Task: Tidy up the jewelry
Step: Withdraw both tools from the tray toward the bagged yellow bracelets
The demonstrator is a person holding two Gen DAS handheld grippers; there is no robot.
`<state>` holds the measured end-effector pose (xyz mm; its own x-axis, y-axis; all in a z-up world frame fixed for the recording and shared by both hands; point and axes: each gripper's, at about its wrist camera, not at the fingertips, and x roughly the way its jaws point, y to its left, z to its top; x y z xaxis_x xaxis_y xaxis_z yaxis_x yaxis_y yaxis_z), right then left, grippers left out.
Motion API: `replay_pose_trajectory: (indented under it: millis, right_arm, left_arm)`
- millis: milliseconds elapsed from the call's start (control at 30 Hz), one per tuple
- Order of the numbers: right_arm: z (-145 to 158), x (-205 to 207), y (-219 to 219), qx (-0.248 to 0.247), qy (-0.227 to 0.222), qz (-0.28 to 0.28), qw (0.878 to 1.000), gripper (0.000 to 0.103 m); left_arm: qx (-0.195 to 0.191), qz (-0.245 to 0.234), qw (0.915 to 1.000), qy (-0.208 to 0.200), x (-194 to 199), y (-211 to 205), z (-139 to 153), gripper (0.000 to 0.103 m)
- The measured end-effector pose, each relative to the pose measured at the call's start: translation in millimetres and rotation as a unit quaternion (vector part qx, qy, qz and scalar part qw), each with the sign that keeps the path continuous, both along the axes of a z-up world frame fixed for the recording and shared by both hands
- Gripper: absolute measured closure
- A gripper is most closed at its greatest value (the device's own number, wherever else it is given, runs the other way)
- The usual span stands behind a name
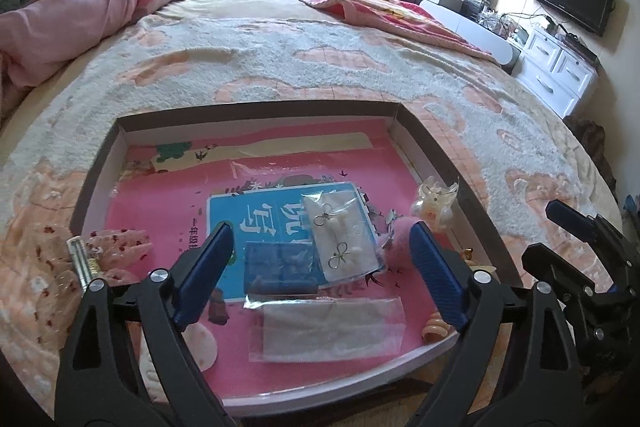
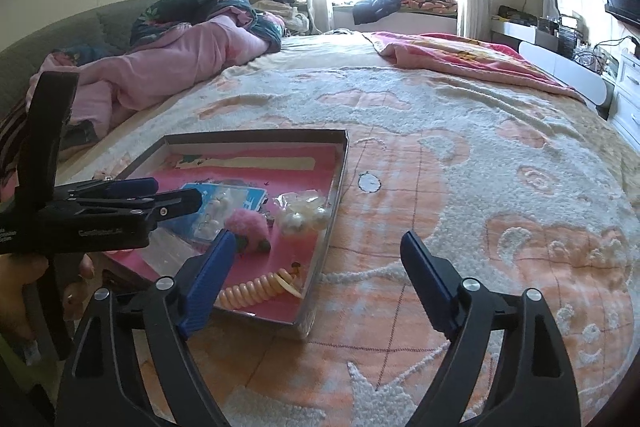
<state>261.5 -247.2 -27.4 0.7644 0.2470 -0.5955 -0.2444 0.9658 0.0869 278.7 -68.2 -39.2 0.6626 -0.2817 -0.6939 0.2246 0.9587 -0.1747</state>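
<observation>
Left gripper (image 1: pixel 320 263): hovering spread over the tray (image 1: pixel 256 111), empty
Right gripper (image 2: pixel 316 275): spreading wide, pinching nothing, beside the tray
Earring packet (image 1: pixel 344 235): lying mid-tray; light, slippery film, probably best pinched at an edge
Crowding: pink pompom (image 1: pixel 400 231), pearl clip (image 1: pixel 436 205), coil tie (image 2: pixel 256 291) sitting close by

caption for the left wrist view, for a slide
Open left gripper hovering over a shallow box on a bed, above bagged earrings, a blue pouch and a pink pom-pom.
</observation>
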Motion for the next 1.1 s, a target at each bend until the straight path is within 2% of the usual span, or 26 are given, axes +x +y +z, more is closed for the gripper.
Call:
replay_pose_trajectory:
  millis: [267, 800, 1100]
  right_arm:
    - [13, -14, 0, 0.003, -0.015, -0.006, 1.0, 0.014]
    - [29, -42, 11, -0.003, -0.034, 0.003, 0.999, 0.013]
    - [38, -58, 27, -0.009, -0.044, 0.02, 0.999, 0.013]
  left_arm:
    - [-0.002, 0.015, 0.9998, -0.014, -16, 10, 17, 0.012]
    - [0.018, 0.038, 0.9982, -0.043, -59, 33, 37, 0.012]
    - [0.016, 0.049, 0.9972, -0.054, -83, 46, 42, 0.012]
